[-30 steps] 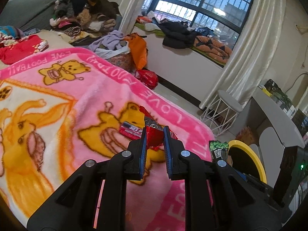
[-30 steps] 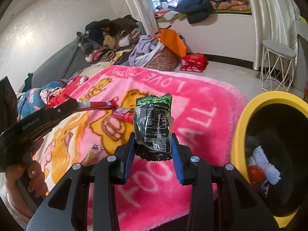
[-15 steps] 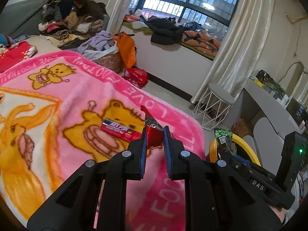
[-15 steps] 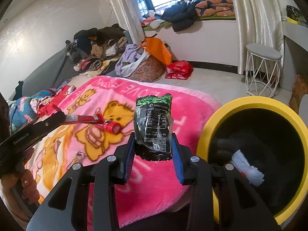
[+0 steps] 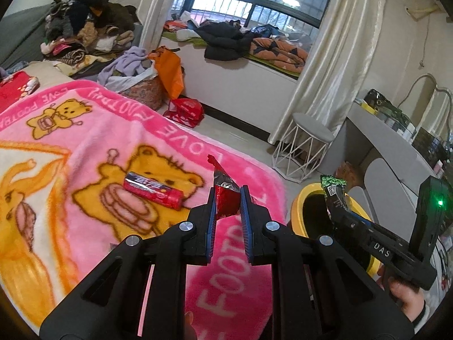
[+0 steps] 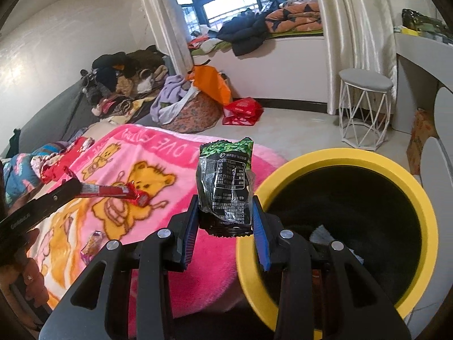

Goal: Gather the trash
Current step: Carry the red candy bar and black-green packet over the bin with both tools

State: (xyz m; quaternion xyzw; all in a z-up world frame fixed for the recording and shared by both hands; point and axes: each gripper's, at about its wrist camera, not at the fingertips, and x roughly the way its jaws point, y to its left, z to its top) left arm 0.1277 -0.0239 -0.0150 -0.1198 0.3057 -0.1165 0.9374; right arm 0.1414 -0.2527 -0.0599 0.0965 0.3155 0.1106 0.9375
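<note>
My left gripper [image 5: 226, 198] is shut on a red foil wrapper [image 5: 225, 198] and holds it above the pink bear blanket [image 5: 85, 147]. My right gripper [image 6: 225, 209] is shut on a black-and-green snack packet [image 6: 226, 187], held upright beside the left rim of the yellow-rimmed bin [image 6: 300, 161]. The packet [image 5: 334, 195] and the bin [image 5: 300, 201] also show at the right in the left wrist view. A red candy tube [image 5: 153, 189] lies on the blanket. A small purple wrapper [image 6: 92, 245] lies on the blanket nearer me.
The bin's black inside holds some trash [image 6: 322, 233]. A white wire stool [image 6: 365, 107] stands on the floor beyond the bin. A laundry basket [image 6: 192, 110] and a red bag [image 6: 243, 107] sit by the window ledge. A white desk [image 5: 396, 141] is at the right.
Both grippers have moved right towards the bin with their wrappers. The bin now fills more of the right wrist view, and the packet is at its rim.
</note>
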